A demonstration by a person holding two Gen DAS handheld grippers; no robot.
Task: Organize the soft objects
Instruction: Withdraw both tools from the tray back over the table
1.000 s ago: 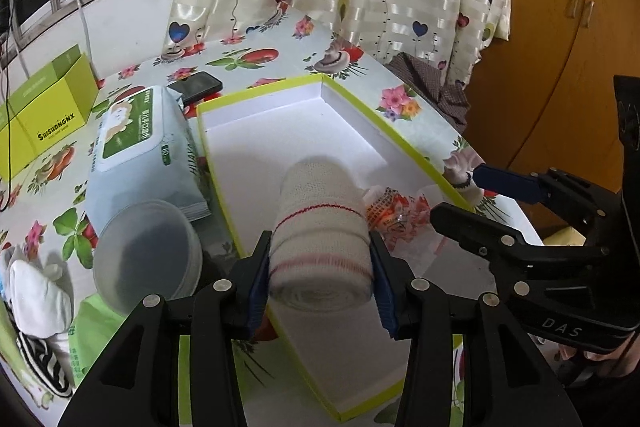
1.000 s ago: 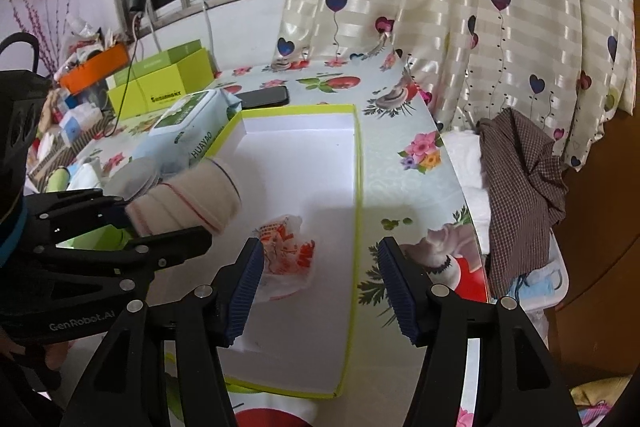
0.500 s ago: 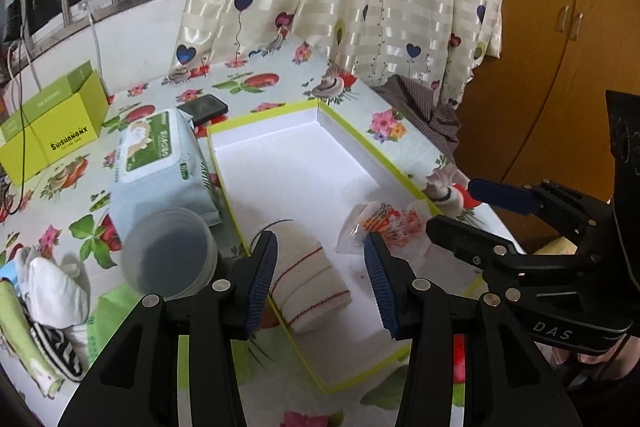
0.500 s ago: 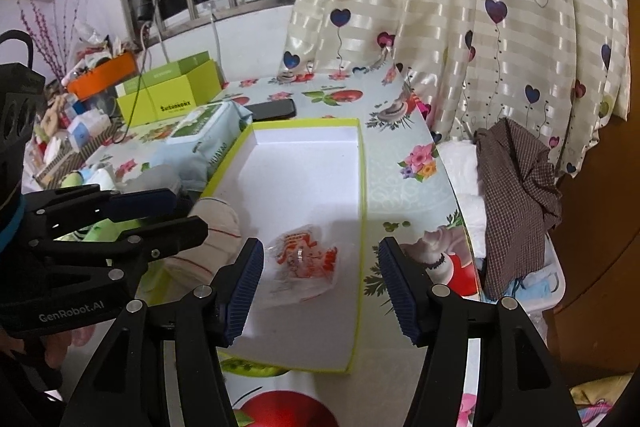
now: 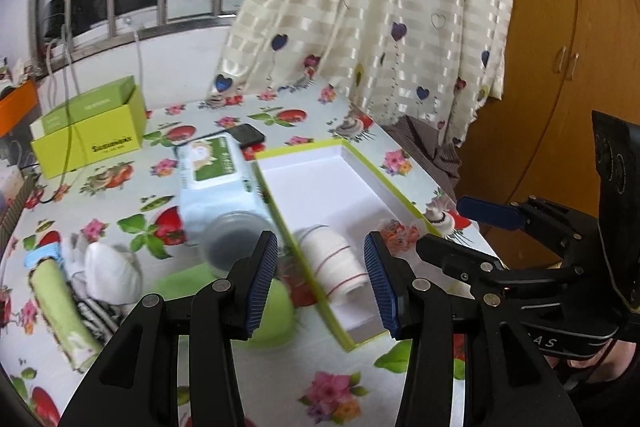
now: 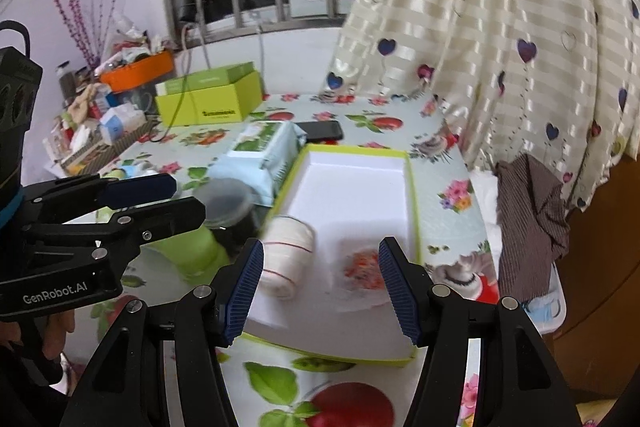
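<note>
So the bandage roll [image 5: 335, 269] is out of my left gripper [image 5: 320, 283] now. A second ago those pads were clamped on it; now it's lying on its side inside the white tray [image 5: 320, 183], down at the tray's near end around 6 o'clock, tucked against the left wall. Left jaws stand wide with nothing between them, and the whole view has pulled back and up, so that drop looks done to me.

Right gripper [image 6: 321, 285] is wide and empty too, same as it was, hanging above the near end of the tray.

What's in the tray: the roll, plus a crinkly red-and-white packet [image 6: 362, 267] just beside it at about 3 o'clock from the roll. Far half of the tray is bare.

Outside the tray, at 9 o'clock, there's a clear plastic cup [image 5: 232, 239] with a wet wipes pack [image 5: 214, 183] behind it, and further left a white sock bundle [image 5: 108, 267] and a green rolled cloth [image 5: 60, 307]. I reckon those last two are next in line. The open green box [image 5: 88, 131] sits at 11 o'clock; can't see its contents.
</note>
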